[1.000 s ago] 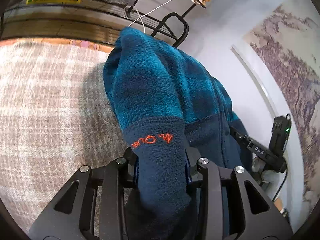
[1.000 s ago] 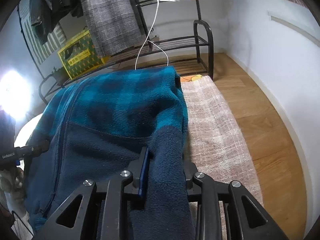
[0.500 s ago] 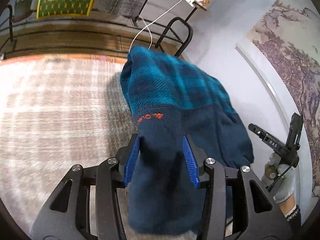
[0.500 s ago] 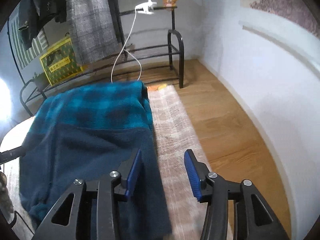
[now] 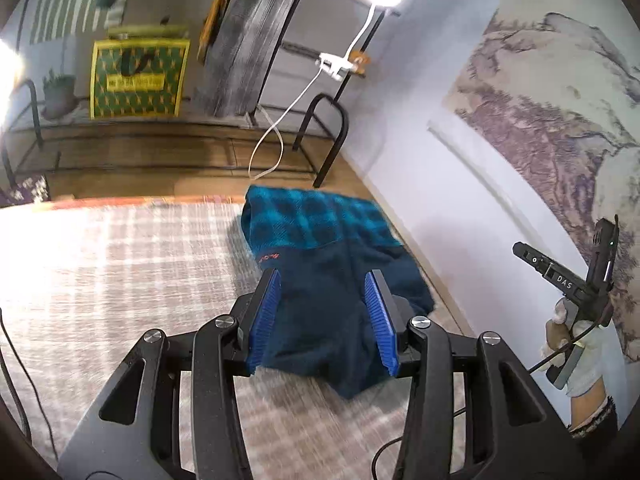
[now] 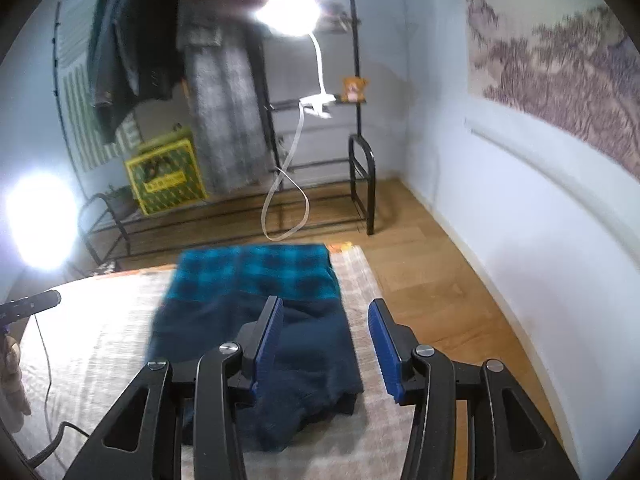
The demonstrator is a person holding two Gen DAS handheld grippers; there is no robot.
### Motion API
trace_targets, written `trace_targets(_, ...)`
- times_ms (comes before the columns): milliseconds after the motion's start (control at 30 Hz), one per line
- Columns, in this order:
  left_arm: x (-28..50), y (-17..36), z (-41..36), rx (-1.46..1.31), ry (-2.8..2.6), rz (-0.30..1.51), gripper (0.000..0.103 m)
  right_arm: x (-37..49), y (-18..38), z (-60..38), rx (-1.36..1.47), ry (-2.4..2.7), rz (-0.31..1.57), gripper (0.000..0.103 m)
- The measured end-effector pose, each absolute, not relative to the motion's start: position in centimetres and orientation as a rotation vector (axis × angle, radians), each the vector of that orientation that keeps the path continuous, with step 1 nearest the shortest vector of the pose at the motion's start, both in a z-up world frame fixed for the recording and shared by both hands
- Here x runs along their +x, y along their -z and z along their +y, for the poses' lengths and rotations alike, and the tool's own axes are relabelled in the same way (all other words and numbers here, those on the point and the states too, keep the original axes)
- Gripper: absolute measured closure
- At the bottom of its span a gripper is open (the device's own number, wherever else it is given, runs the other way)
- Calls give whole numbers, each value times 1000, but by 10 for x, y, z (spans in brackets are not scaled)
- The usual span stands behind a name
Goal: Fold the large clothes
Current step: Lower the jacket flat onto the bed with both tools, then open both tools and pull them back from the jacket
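Note:
A fleece jacket (image 5: 324,256), teal plaid on top and navy below, lies folded on the checked rug (image 5: 120,264). It also shows in the right wrist view (image 6: 256,312). My left gripper (image 5: 323,316) is open and empty, raised above the jacket's navy end. My right gripper (image 6: 326,344) is open and empty, raised above the jacket's right edge. The right gripper also shows at the far right of the left wrist view (image 5: 568,280), held by a gloved hand.
The rug (image 6: 100,340) lies on a wooden floor (image 6: 440,292) beside a white wall. A black metal rack (image 6: 360,184) with hanging clothes, a yellow-green bag (image 6: 166,178) and a clip lamp with a white cable stands behind the rug.
Both grippers held the navy end of the jacket, then opened and let it drop onto the rug. Both have since lifted up and back, away from it.

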State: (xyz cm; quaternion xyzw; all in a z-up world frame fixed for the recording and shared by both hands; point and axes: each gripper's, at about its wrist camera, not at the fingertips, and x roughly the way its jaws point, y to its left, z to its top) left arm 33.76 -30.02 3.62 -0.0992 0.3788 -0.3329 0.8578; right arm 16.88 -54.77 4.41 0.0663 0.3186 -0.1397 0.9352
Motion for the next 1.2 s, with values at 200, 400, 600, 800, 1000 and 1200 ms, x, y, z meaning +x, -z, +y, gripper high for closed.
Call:
trace_targets(200,277,-99,-258,-189,718,704,58,113,-106,-500,90,259,580,55)
trace_targets(400,205,-164,-209,-160,743,602,58,49,-163,-449,56,232,495,49)
trace_targets(600,126,-215,-158,-120,776,513,58,-18,-208,-401,23,219,443,49)
trace_targets(800,57,-243,-108,-99,818,479,52,-81,-238,-357,4,210,410,48)
trace_targets(1000,20,-230,-83,-68,839,492,42,-123,-231,-331,22,234,411,34)
trace_targets(1200,-1,-177,-85,-19,821,527,16,-139,-189,-311,44,258,404,13)
